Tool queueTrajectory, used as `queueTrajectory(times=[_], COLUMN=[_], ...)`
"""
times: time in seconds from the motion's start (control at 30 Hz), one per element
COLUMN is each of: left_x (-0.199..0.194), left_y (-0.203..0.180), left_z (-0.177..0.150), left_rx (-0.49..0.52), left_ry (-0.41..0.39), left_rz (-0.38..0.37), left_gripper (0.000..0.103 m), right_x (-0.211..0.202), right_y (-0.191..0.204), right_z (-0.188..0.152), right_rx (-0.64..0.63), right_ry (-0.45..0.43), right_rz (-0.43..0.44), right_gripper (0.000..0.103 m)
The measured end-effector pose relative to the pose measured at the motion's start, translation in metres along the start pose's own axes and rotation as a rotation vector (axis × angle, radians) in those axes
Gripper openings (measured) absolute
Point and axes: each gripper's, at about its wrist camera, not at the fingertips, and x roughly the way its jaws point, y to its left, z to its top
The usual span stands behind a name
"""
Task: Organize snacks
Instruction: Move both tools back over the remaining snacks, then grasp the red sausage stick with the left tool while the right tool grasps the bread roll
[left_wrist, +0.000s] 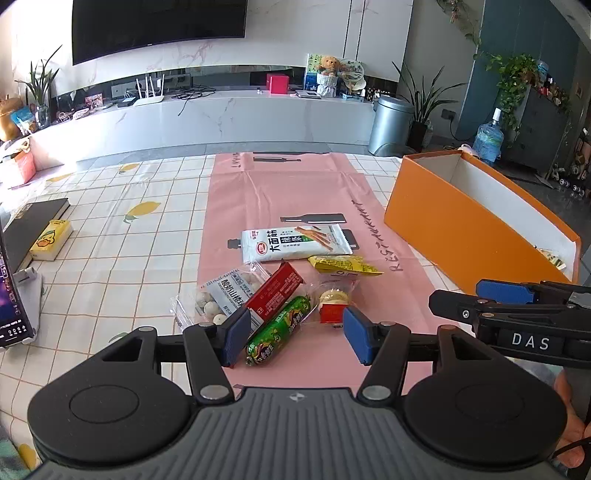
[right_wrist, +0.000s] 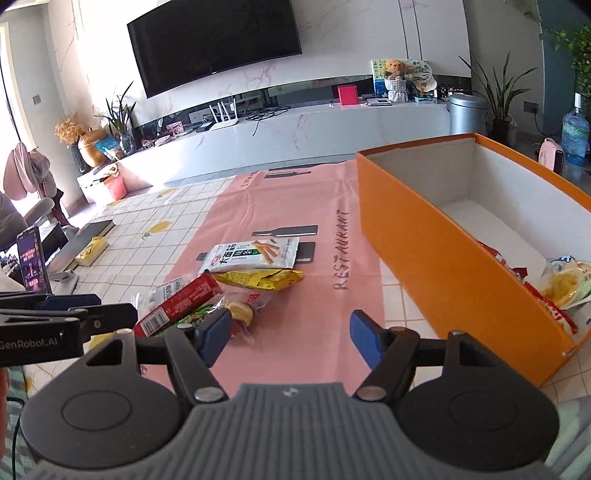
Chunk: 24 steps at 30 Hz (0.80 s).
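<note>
Pink plastic mat (left_wrist: 295, 192) lying under your spread left gripper (left_wrist: 291, 338): green sausage tube (left_wrist: 279, 330) sitting between fingers, ungripped. Right gripper (right_wrist: 290, 338) gaping, empty. Orange cardboard box (right_wrist: 443, 258) already holding some packets; roughly six waiting.

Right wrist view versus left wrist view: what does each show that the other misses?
Only the right wrist view looks down into the orange box, showing snack packets already piled at its near end. Only the left wrist view shows the clear bag of white balls fully and the green sausage between the open left gripper fingers. Both show the white strip-snack packet, yellow packet, red box, pink mat, and open right gripper.
</note>
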Motion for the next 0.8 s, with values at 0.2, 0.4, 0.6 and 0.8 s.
queueTrajectory(times=[0.2,0.4,0.6,0.8], left_x=[0.027,0.052,0.072,0.078], left_y=[0.015,0.031,0.032,0.031], left_z=[-0.005,0.0,-0.002,-0.003], left_rx=[0.008,0.052,0.133,0.158], left_ry=[0.045,0.087,0.123,0.114], left_rz=[0.012,0.029,0.031,0.027], left_gripper=[0.068,0.068,0.062,0.062], right_x=[0.031,0.066,0.093,0.109], right_y=[0.014,0.031,0.043,0.043], right_z=[0.003,0.008,0.012,0.013], right_rx=[-0.01,-0.021,-0.039,-0.024], right_ry=[0.06,0.114,0.132,0.148], right_rz=[0.041,0.057,0.063,0.079], right_gripper=[0.06,0.056,0.054,0.049])
